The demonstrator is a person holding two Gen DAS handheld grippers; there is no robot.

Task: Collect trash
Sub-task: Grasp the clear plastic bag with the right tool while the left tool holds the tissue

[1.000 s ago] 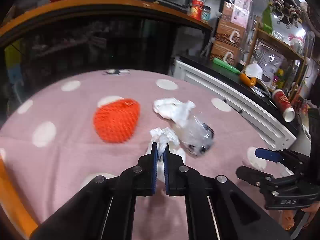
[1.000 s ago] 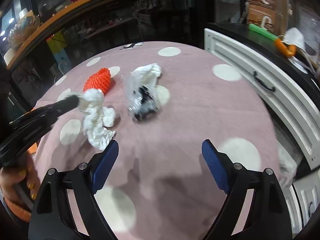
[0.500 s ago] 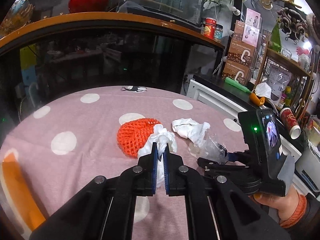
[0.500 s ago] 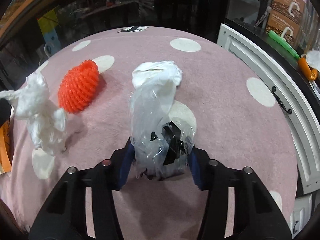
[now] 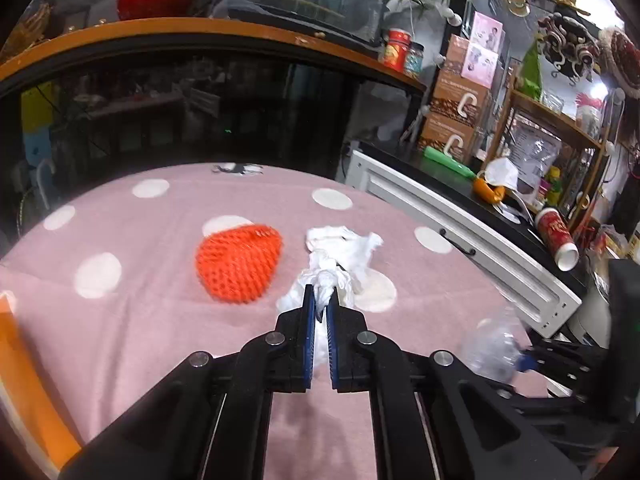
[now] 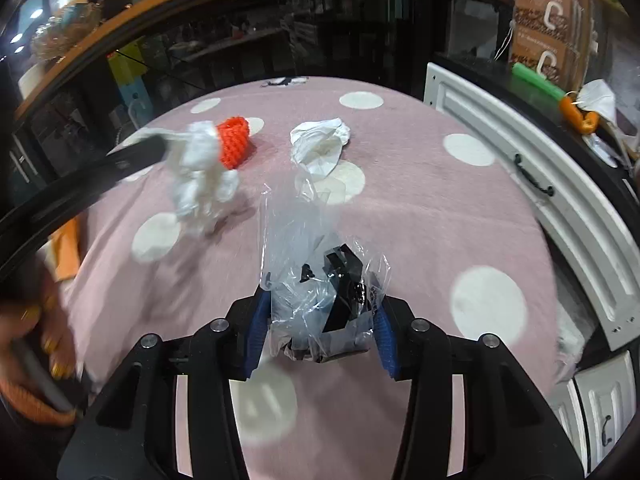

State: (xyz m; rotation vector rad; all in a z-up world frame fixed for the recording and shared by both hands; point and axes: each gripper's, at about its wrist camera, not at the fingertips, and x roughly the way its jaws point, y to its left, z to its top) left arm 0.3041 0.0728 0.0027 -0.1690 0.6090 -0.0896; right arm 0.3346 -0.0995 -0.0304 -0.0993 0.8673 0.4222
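My left gripper (image 5: 320,312) is shut on a crumpled white tissue (image 5: 326,280) and holds it above the pink dotted tablecloth (image 5: 140,300); the tissue also shows in the right wrist view (image 6: 200,172). My right gripper (image 6: 320,320) is shut on a clear plastic bag with black bits inside (image 6: 320,272), lifted off the cloth; it appears blurred in the left wrist view (image 5: 492,348). A second white tissue (image 6: 320,146) and an orange foam fruit net (image 5: 238,262) lie on the cloth.
A white cabinet with black handles (image 6: 560,184) borders the table on the right. A dark glass cabinet with an orange-edged top (image 5: 200,80) stands behind. An orange object (image 5: 24,380) lies at the table's left edge. Shelves with boxes and jars (image 5: 460,92) stand at the back right.
My right gripper has lifted the clear bag off the cloth and drawn back. My left gripper, still holding its tissue, has shifted right, toward the second tissue.
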